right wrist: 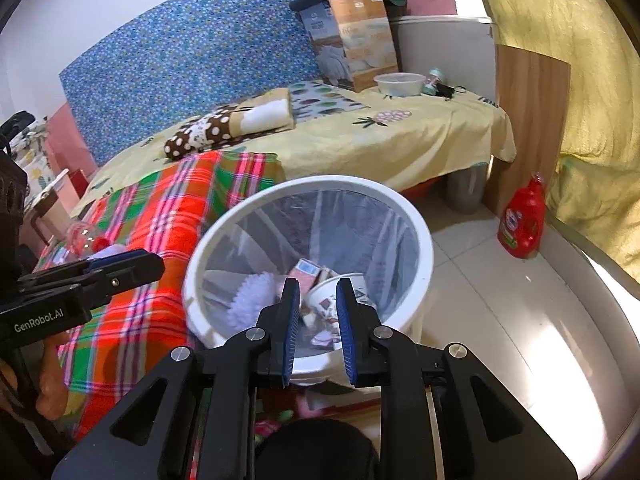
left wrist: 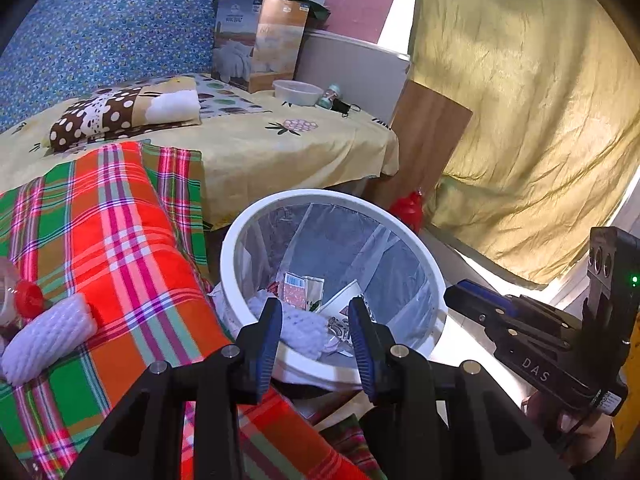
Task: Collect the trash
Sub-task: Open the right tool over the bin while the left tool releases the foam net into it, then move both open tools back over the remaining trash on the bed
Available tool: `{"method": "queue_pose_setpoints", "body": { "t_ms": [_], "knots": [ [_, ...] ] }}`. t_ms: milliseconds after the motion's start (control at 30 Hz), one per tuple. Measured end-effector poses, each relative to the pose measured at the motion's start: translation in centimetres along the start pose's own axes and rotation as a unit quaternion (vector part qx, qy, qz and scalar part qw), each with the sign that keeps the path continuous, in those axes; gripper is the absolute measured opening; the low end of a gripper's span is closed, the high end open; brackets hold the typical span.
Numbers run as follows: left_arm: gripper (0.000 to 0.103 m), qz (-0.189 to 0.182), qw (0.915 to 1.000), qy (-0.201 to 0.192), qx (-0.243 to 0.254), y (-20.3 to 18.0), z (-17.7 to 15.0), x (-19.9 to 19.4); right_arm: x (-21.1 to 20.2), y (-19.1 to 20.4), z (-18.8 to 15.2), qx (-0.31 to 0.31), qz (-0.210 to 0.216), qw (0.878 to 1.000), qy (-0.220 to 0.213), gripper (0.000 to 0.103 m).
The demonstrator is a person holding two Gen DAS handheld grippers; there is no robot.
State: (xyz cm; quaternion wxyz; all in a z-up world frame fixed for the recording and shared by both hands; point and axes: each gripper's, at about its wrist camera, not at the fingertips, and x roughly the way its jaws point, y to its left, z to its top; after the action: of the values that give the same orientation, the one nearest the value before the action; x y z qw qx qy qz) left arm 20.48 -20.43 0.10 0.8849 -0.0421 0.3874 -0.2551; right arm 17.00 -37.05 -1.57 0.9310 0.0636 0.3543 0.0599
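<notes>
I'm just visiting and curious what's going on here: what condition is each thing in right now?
Left tool: open, nothing between its fingers, above the bin.
Right tool: open, empty, above the bin.
Bin: upright, lined with a clear bag, partly filled.
Paper cup: lying in the bin.
White foam net: lying on the plaid blanket, not binned.
Red bottle: upright on the floor, capped.
Plastic bowl: upright on the bed.
</notes>
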Motion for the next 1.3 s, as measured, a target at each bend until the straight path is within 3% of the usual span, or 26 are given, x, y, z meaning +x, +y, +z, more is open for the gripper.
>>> {"method": "queue_pose_setpoints", "body": {
  "t_ms": [267, 300, 367, 400, 1300],
  "knots": [
    [0.034, 0.014, 0.9998, -0.011, -0.010, 0.8, -1.7, -3.0, -0.8, 2.6, -0.3, -0.014, 0.040, 0.999, -0.013, 0.024],
    [0.034, 0.016, 0.9997, -0.010, -0.014, 1.1, -2.0, -3.4, -0.9, 2.8, -0.3, -0.016, 0.044, 0.999, -0.015, 0.028],
    [0.034, 0.014, 0.9996, -0.010, -0.024, 1.7, -2.5, -4.0, -1.1, 3.3, -0.3, -0.020, 0.052, 0.998, -0.020, 0.054],
    [0.034, 0.017, 0.9994, -0.012, -0.028, 2.0, -2.7, -4.4, -1.2, 3.6, -0.3, -0.022, 0.057, 0.998, -0.022, 0.055],
    [0.034, 0.146, 0.9854, -0.053, -0.070, 7.0, -7.9, -12.6, -2.4, 10.8, -2.0, -0.096, 0.126, 0.987, -0.019, 0.055]
  ]
}}
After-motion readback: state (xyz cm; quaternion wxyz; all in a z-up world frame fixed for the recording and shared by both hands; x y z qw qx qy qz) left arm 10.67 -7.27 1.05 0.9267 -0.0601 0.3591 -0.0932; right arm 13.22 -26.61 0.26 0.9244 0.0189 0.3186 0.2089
